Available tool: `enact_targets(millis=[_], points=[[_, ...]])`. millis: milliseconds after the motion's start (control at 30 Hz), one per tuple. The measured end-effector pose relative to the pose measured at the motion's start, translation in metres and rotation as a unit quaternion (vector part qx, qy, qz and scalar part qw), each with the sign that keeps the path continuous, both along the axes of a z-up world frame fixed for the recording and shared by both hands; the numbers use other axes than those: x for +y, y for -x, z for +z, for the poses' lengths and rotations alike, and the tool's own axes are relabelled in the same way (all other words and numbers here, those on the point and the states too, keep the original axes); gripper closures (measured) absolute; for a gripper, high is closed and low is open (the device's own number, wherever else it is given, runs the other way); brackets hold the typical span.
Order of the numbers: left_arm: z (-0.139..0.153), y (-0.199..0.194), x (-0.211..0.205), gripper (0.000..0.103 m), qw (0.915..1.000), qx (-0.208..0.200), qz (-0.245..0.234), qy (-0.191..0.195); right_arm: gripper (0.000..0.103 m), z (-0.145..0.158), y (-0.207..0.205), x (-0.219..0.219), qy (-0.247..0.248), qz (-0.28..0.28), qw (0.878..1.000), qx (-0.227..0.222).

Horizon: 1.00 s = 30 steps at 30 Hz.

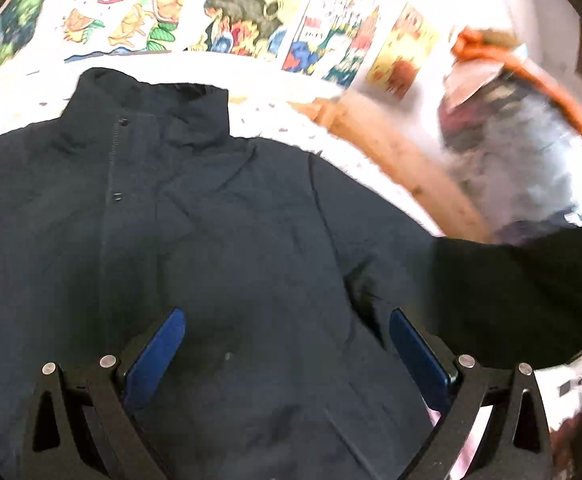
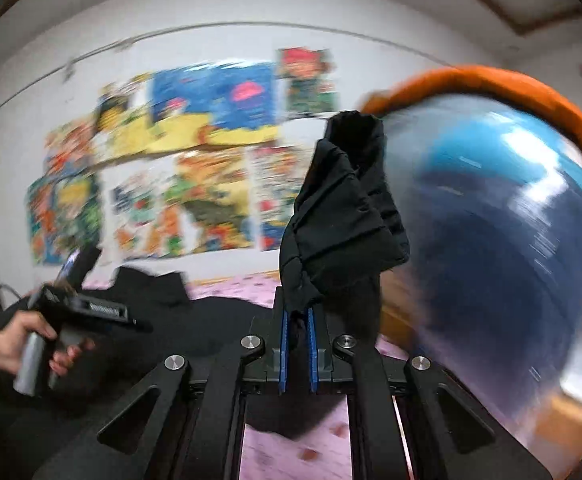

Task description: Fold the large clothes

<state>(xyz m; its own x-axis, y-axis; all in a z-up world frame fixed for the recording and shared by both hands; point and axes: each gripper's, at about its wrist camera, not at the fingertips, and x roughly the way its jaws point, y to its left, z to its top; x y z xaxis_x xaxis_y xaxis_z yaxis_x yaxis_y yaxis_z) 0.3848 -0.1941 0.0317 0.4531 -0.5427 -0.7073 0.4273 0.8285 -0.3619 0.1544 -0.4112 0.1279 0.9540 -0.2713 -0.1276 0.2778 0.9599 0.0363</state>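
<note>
Fold barely begun: jacket (image 1: pixel 195 216) lay flat, sleeve (image 2: pixel 343 208) pinched and raised in right gripper (image 2: pixel 297 320); left gripper (image 1: pixel 287 344) spread, empty

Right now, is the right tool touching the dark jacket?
Touching. The right wrist view shows the right tool shut, its blue pads pinching a bunched fold of the dark jacket, which stands up between them.

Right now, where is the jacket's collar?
In the left wrist view, the collar stands at the far end of the dark jacket, upper left, just below the colourful posters.
</note>
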Motion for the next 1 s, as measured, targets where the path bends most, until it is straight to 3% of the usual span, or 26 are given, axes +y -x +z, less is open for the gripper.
enact_targets(millis=[67,167,267,333,433,533,700,867,933,1000], points=[[0.010,0.008,0.029,0.000,0.9988,0.009,-0.009,0.047,0.095,0.018,-0.026,0.021,0.024,0.040,0.999,0.025],[0.014,0.007,0.062,0.000,0.9904,0.040,-0.025,0.130,0.096,0.027,-0.068,0.053,0.048,0.084,0.993,0.070],[0.007,0.002,0.092,0.000,0.9766,0.070,-0.022,0.202,0.096,0.015,-0.103,0.089,0.077,0.124,0.983,0.115],[0.000,0.001,0.107,0.000,0.9701,0.076,-0.017,0.230,0.096,-0.003,-0.120,0.115,0.093,0.150,0.973,0.148],[-0.017,-0.002,0.115,0.000,0.9656,0.088,-0.006,0.244,0.096,-0.042,-0.127,0.145,0.115,0.179,0.960,0.181],[-0.044,-0.011,0.112,0.000,0.9651,0.122,0.013,0.232,0.096,-0.079,-0.127,0.172,0.121,0.205,0.950,0.201],[-0.079,-0.018,0.102,0.001,0.9463,0.181,0.019,0.267,0.096,-0.128,-0.110,0.183,0.100,0.221,0.938,0.249],[-0.088,-0.013,0.102,0.002,0.9509,0.185,0.035,0.246,0.096,-0.141,-0.079,0.193,0.121,0.228,0.932,0.253],[-0.093,-0.015,0.100,0.017,0.9501,0.193,0.042,0.242,0.096,-0.140,-0.072,0.196,0.127,0.228,0.932,0.252],[-0.098,-0.018,0.098,0.041,0.9502,0.200,0.048,0.234,0.096,-0.140,-0.067,0.198,0.129,0.227,0.932,0.252]])
